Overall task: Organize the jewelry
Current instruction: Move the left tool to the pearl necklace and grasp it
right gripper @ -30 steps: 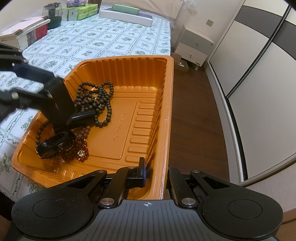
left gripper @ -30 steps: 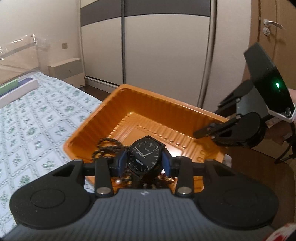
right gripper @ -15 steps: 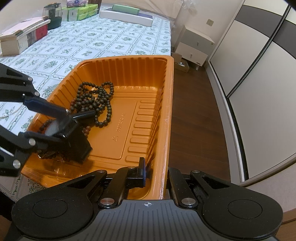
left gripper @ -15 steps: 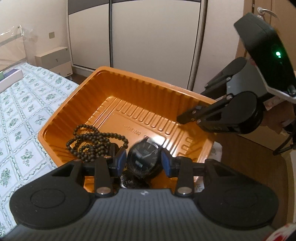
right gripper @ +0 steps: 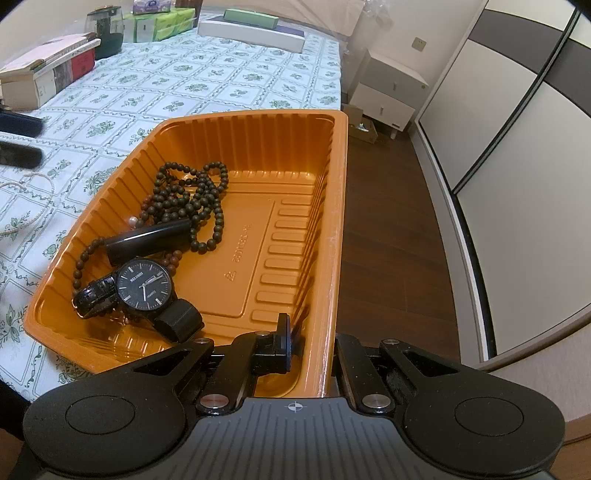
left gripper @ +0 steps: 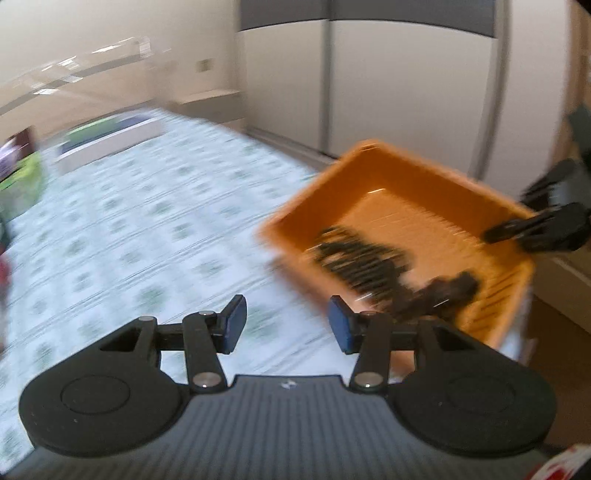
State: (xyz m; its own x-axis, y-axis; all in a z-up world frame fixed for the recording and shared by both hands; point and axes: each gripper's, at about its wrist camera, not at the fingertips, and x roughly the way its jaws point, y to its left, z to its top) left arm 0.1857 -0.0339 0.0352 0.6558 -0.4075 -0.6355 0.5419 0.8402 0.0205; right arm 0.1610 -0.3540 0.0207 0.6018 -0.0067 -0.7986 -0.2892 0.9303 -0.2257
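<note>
The bed (right gripper: 229,74) with its green-flowered white cover carries everything, and the orange tray (right gripper: 332,229) sits at its near corner with one long side hanging over the edge above the dark wood floor (right gripper: 388,240). The right gripper (right gripper: 310,350) is clamped on that overhanging rim, one finger inside the wall and one outside. If that grip slackens or drags outward, the tray could tip off the edge and spill. The left gripper (left gripper: 284,325) hangs over the cover beside the tray, jaws wide apart and holding nothing; its view is smeared with motion. Inside the tray, toward the near bed-side corner, lies the black watch (right gripper: 144,288), face up, partly on a pile of dark bead strands (right gripper: 192,199). A pale necklace (right gripper: 22,206) waits on the cover near the bed's edge; thin and slack, it could slip from the pads. Books (right gripper: 48,74) and green boxes (right gripper: 159,26) line the far side, and wardrobe doors (right gripper: 509,147) and a nightstand (right gripper: 391,92) stand beyond.
</note>
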